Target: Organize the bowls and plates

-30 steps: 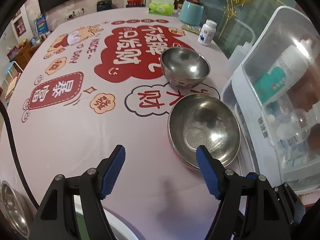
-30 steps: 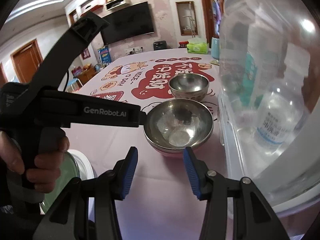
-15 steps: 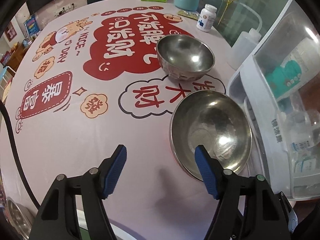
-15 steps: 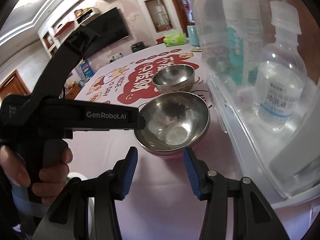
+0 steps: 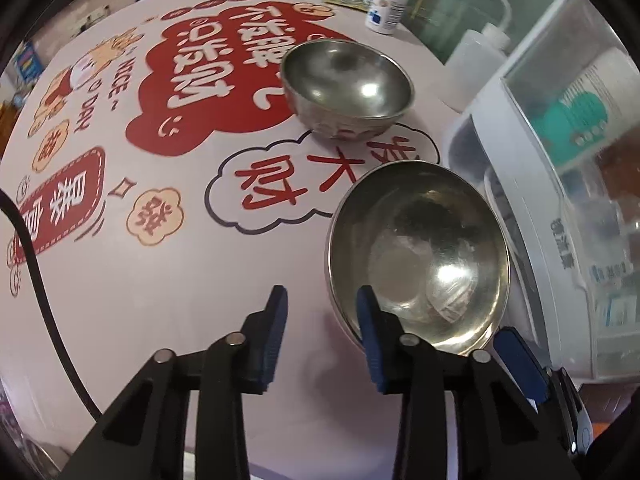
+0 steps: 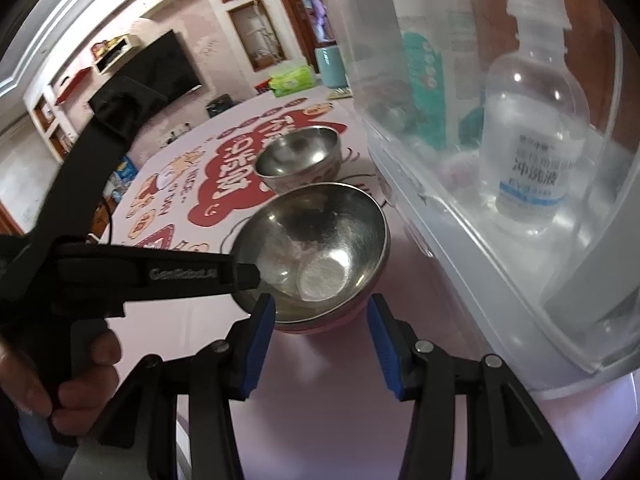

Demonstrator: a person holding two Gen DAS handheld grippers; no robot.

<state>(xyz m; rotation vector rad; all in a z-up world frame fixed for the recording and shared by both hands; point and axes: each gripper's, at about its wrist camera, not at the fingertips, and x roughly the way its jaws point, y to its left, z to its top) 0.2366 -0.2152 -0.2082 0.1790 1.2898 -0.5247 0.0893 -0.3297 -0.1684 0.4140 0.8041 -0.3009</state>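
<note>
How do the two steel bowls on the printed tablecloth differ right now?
The near bowl looks wider and shallower; the far bowl looks smaller and deeper. The near bowl sits on a pink base and lies close beside the clear plastic cabinet; the far bowl sits on the red print, farther out. The left tongs have one finger over the near bowl's rim; nothing reaches the far bowl. Both are empty, upright and shiny.

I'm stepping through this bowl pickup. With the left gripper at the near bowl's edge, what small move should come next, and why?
Probably finish closing the left gripper, whose jaws have just been closing. Its right finger sits inside the near bowl and its left finger outside, so the rim lies between them, but a gap shows. The far bowl stands apart, the right gripper open.
</note>
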